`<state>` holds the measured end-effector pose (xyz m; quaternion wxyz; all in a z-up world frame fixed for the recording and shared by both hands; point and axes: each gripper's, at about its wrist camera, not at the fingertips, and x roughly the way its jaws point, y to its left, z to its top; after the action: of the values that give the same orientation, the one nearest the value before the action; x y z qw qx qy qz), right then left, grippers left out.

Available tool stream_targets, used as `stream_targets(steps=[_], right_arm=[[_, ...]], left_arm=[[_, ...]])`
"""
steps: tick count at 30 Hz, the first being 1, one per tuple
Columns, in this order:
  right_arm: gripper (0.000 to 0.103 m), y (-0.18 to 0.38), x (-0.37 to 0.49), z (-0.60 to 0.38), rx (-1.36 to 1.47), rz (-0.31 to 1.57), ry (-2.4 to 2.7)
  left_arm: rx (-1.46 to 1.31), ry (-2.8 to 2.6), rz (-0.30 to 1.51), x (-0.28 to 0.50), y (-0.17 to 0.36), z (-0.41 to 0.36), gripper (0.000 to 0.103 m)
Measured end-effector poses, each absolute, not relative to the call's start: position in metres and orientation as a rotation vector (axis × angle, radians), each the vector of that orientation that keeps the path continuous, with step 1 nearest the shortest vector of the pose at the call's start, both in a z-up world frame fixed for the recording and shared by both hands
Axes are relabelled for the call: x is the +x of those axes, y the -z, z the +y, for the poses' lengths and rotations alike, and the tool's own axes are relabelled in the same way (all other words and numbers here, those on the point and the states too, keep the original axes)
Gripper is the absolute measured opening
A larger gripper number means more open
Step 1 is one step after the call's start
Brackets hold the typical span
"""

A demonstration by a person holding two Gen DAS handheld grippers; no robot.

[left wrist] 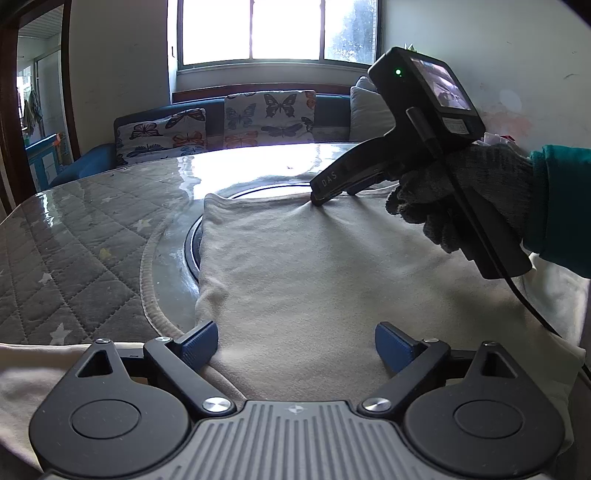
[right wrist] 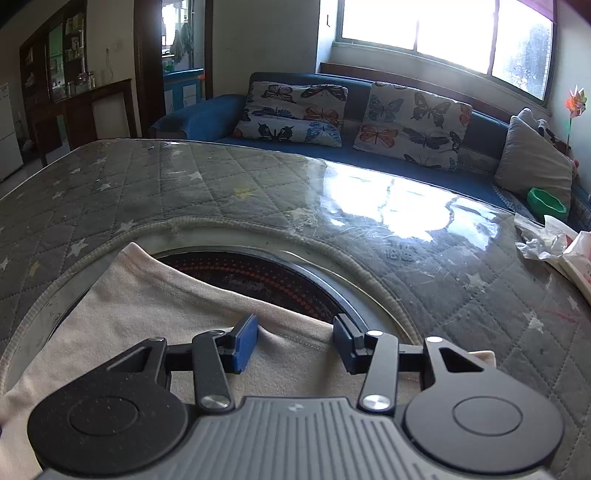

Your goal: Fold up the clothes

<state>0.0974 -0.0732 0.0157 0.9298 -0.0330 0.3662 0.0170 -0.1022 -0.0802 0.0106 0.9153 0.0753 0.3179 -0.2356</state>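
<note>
Table (left wrist: 85, 236) is taking up most of both views, wearing a grey quilted star cover under a glossy clear sheet that is catching glare from the window (left wrist: 277, 29). Behind it a blue sofa (right wrist: 207, 114) is carrying two butterfly cushions (right wrist: 295, 110) and a grey cushion (right wrist: 532, 162). A round cutout in the cover is exposing a dark disc (right wrist: 258, 277) with red dots. A cream garment (left wrist: 314, 266) is lying flat across that cutout and the near side of the table, its far edge partly covering the disc.

The right gripper (right wrist: 293, 341) is pressing down at the garment's far hem, pulling small creases toward it; its blue pads (right wrist: 245, 341) are standing apart with cloth between them, not closed on it. A gloved hand (left wrist: 469, 192) is holding it. The left gripper (left wrist: 297, 345) is sitting low over the garment's near part, jaws spread wide, gripping nothing.

Crumpled white plastic (right wrist: 543, 240) and a green bowl (right wrist: 546, 203) are sitting off at the right.
</note>
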Motion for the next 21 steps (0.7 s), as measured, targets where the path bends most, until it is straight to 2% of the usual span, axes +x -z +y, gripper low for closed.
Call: stream_targets(steps=[10, 19, 21], right_arm=[[0.053, -0.015, 0.101, -0.073, -0.063, 0.736, -0.001], [0.049, -0.033, 0.083, -0.056, -0.066, 0.771, -0.141], [0.044, -0.031, 0.080, -0.042, -0.081, 0.793, -0.203]], left_arm=[[0.160, 0.486, 0.655, -0.103, -0.007, -0.084, 0.098], [0.161, 0.487, 0.657, -0.104, -0.007, -0.090, 0.101], [0.160, 0.488, 0.658, -0.104, -0.007, -0.090, 0.101]])
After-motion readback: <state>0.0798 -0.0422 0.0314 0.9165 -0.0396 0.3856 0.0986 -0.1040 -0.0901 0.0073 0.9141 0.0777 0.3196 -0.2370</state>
